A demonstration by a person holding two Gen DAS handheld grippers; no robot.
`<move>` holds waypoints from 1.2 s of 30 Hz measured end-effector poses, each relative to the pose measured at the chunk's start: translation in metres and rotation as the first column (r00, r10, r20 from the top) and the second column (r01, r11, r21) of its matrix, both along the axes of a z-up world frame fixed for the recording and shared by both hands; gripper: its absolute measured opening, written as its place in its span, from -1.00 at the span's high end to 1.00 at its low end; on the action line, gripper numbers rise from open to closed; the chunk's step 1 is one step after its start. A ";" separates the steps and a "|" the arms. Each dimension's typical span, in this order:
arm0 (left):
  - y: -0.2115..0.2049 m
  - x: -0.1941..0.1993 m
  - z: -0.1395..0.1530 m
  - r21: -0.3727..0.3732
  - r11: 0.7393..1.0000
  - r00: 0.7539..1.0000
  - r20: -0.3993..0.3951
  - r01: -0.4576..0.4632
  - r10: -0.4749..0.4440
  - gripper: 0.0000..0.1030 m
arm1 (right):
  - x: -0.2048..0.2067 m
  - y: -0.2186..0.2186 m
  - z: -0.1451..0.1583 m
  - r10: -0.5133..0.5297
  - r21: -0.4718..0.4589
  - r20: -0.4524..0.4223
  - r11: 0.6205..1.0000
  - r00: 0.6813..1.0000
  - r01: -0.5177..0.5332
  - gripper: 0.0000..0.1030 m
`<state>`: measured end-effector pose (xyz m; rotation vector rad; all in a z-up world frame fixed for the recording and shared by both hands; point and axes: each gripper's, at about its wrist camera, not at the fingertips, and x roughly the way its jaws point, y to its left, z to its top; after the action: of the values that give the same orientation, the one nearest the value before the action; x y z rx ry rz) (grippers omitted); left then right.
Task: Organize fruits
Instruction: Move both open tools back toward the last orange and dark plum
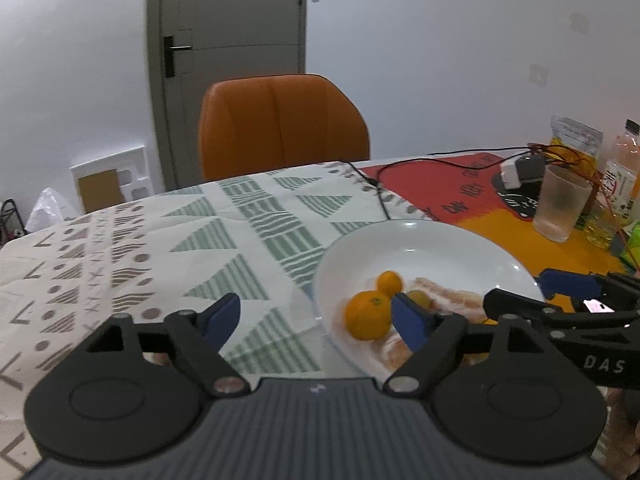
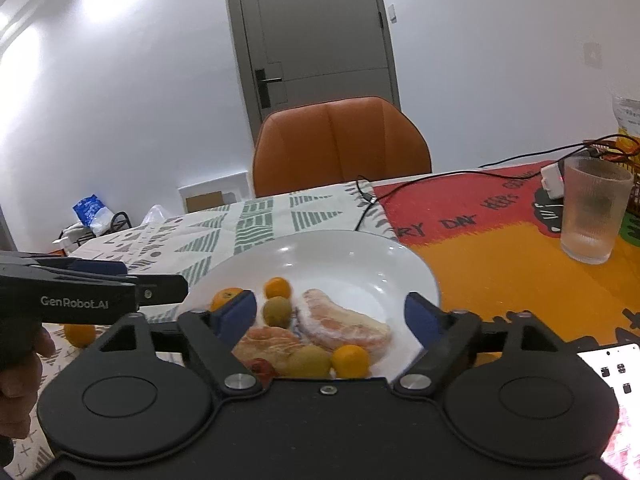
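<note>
A white plate (image 2: 360,256) holds small oranges (image 2: 278,287), green fruits (image 2: 277,309), peeled pomelo wedges (image 2: 344,326) and a red fruit (image 2: 262,366). One orange (image 2: 80,334) lies on the tablecloth left of the plate. My right gripper (image 2: 332,316) is open and empty, just above the plate's near side. My left gripper (image 1: 316,320) is open and empty at the plate's (image 1: 432,240) left rim, with an orange (image 1: 366,314) by its right finger. The right gripper (image 1: 560,292) shows in the left wrist view, and the left gripper (image 2: 120,284) shows in the right wrist view.
An orange chair (image 2: 340,140) stands behind the table. A frosted glass (image 2: 592,208), a charger with cables (image 2: 552,180) and bottles (image 1: 620,172) sit at the right on the red-orange mat (image 2: 500,248). The patterned tablecloth (image 1: 160,248) covers the left.
</note>
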<state>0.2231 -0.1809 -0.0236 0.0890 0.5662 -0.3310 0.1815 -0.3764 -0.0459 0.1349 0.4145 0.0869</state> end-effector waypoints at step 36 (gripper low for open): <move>0.107 -0.030 -0.017 -0.027 0.982 0.982 -0.038 -0.185 0.184 -0.66 | -0.007 0.086 0.005 0.162 -0.013 -0.029 0.987 0.986 -0.162 -1.00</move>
<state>0.1927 -0.0737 -0.0405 0.0005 0.5998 -0.1606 0.1746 -0.2903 -0.0408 0.0873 0.4535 0.2422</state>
